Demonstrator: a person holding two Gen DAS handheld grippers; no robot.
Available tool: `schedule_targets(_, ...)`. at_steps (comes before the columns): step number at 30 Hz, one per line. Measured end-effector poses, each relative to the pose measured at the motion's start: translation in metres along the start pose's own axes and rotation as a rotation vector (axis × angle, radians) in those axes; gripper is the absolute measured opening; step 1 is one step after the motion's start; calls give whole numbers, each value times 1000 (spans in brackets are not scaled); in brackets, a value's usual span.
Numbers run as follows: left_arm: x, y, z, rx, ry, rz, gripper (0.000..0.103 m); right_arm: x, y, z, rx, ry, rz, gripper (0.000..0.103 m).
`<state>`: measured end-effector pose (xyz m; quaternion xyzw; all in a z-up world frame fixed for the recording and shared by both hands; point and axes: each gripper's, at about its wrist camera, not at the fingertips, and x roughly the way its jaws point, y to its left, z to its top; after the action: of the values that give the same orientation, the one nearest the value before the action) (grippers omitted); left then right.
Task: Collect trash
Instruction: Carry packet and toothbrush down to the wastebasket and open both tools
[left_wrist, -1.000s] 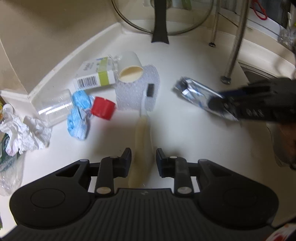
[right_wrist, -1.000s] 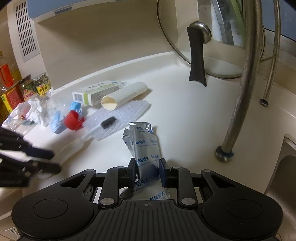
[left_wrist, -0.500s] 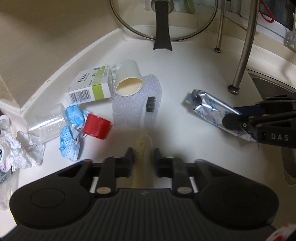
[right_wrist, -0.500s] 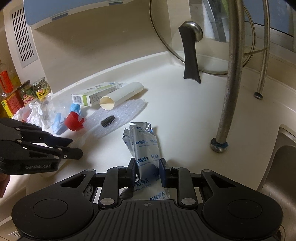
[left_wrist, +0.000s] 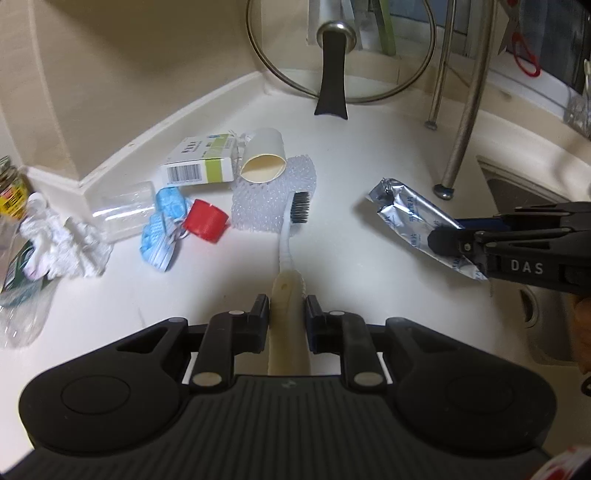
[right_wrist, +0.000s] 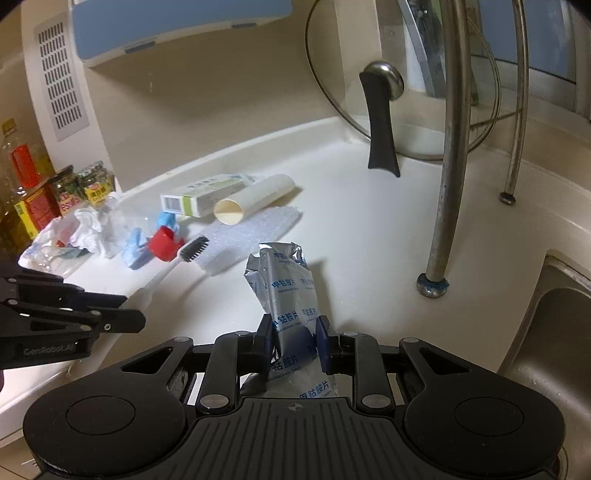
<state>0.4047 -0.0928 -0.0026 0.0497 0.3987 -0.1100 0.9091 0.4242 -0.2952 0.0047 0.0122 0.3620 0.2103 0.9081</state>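
My left gripper (left_wrist: 287, 302) is shut on the cream handle of a toothbrush (left_wrist: 288, 254); its black bristle head rests on a bubble-wrap sheet (left_wrist: 273, 199). My right gripper (right_wrist: 293, 330) is shut on a crumpled silver foil packet (right_wrist: 284, 280) with blue print, held just above the white counter; the packet also shows in the left wrist view (left_wrist: 413, 221). Other trash lies on the counter: a red cap (left_wrist: 205, 225), blue face masks (left_wrist: 162, 229), a paper tube (left_wrist: 264, 157), a small carton (left_wrist: 199, 162), a clear cup (left_wrist: 123, 214) and crumpled tissue (left_wrist: 62, 247).
A glass pot lid (left_wrist: 332, 48) leans in the back corner. Metal rack legs (right_wrist: 448, 177) stand on the counter at the right, beside a sink (right_wrist: 554, 332). Jars and bottles (right_wrist: 44, 195) stand at the far left. A crushed plastic bottle (left_wrist: 18, 295) lies at the left edge.
My left gripper has closed on the toothbrush handle and drawn back a little; the bristle head has slid toward the near edge of the bubble wrap. My right gripper keeps hold of the foil packet.
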Motion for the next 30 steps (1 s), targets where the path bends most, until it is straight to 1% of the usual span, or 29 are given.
schedule_targets(7,-46,-1,-27,-61,-37,-32,18,-33,26,-15,-27,-29,3,24)
schedule_targets(15,-104,2,-78,-122,-56,-45,18,-77,79,-45,-57,-23,75,24)
schedule_targets(23,-150,11,-145,-196,-8,-13,18,-102,131,-79,-128,30,173,24)
schedule_targets(27,-160,17,-176,-238,36,9,18,-101,152,-98,-178,82,217,24)
schedule_targets(30,-161,20,-197,-285,69,15,18,-93,164,-113,-215,131,238,24)
